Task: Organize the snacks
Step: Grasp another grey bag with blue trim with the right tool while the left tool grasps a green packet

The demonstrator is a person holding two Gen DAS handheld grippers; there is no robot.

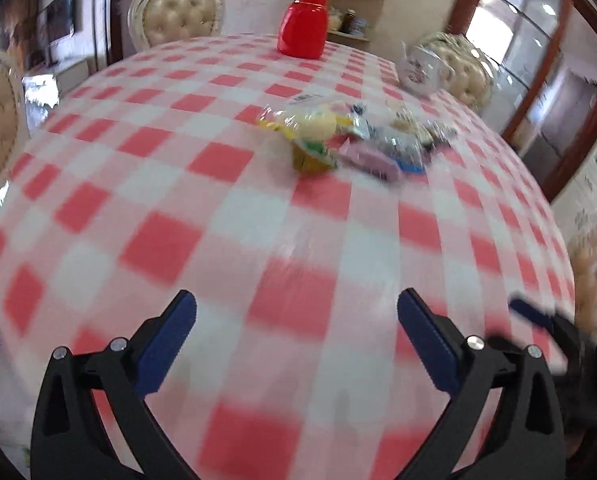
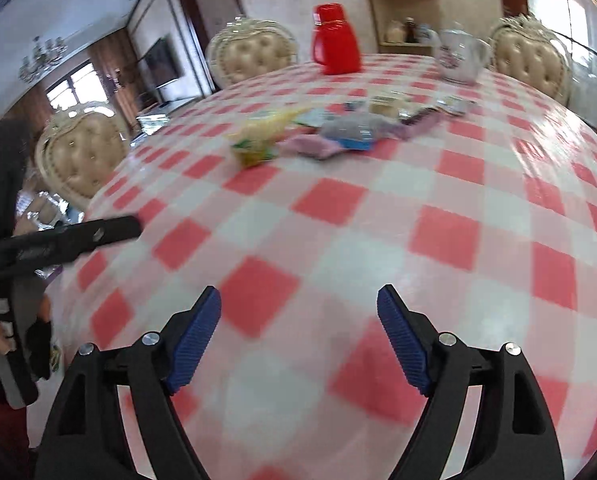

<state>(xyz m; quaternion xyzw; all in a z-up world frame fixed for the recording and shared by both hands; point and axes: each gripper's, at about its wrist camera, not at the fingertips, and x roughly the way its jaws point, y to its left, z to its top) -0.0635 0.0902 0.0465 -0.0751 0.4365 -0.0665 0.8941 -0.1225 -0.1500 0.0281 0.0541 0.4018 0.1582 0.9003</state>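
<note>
Mostly bare checked tablecloth [image 1: 234, 240] ahead; snack packets [image 1: 350, 140] heaped mid-table, red jug [image 1: 304, 20] beyond; left gripper [image 1: 296, 308] and right gripper [image 2: 298, 300] wide open, empty.

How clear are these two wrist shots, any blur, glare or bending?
Left wrist: motion blur smears the snack pile and checked tablecloth; fisheye bulges the table. Right wrist: similar blur, window glare on the cloth's right side; red jug stays fairly sharp.

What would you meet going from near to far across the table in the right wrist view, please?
Right gripper → yellow snack packet → red jug.
</note>
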